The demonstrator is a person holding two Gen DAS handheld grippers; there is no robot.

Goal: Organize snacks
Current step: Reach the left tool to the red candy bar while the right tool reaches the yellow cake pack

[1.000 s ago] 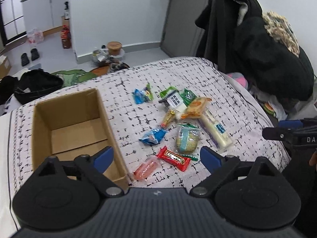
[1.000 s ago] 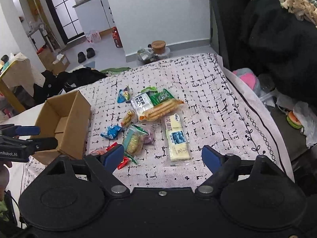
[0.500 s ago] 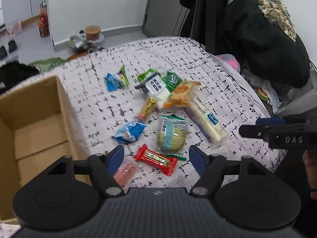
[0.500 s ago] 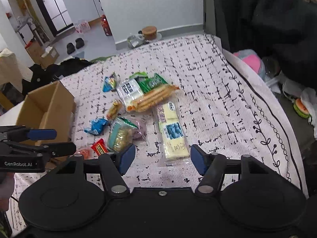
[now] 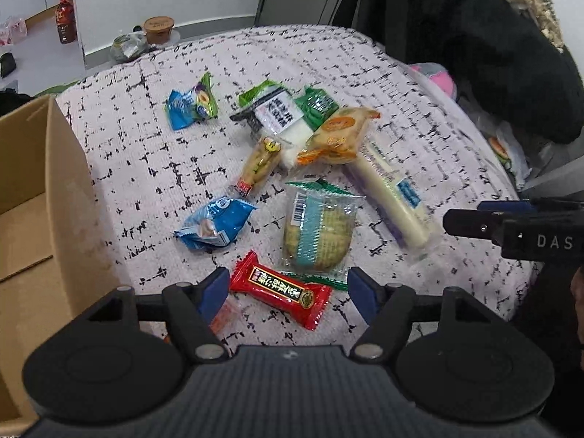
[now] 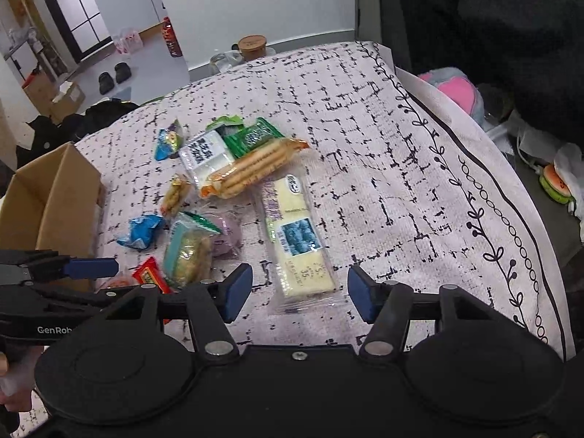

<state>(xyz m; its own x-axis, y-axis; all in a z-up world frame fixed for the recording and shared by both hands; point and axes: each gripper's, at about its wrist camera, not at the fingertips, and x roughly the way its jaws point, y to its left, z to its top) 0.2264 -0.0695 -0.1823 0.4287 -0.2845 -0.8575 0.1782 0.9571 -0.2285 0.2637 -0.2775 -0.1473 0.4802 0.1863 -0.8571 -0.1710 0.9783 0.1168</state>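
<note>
Several wrapped snacks lie on a white cloth with black marks (image 5: 328, 58). An open cardboard box (image 5: 33, 189) stands at their left. My left gripper (image 5: 286, 292) hovers open over the red candy bar (image 5: 281, 297), one finger on either side and neither pad touching it. A round biscuit pack (image 5: 317, 233) and a blue pouch (image 5: 215, 224) lie just beyond. My right gripper (image 6: 299, 292) is closing, and the near end of a long pale cracker pack (image 6: 295, 244) lies between its jaws without contact. An orange biscuit-stick pack (image 6: 252, 169) rests on the far end.
Black coats (image 5: 492, 47) hang off the table's right side, above a pink item (image 6: 456, 87). The cloth's edge (image 6: 511, 226) runs along the right. Jars and a red bottle (image 6: 171, 36) stand on the floor beyond the table. A pink wrapper (image 5: 222, 315) lies under my left finger.
Both grippers have come down and closer to the snacks. Their jaws have narrowed, the left around the red bar and the right around the pale pack's end.
</note>
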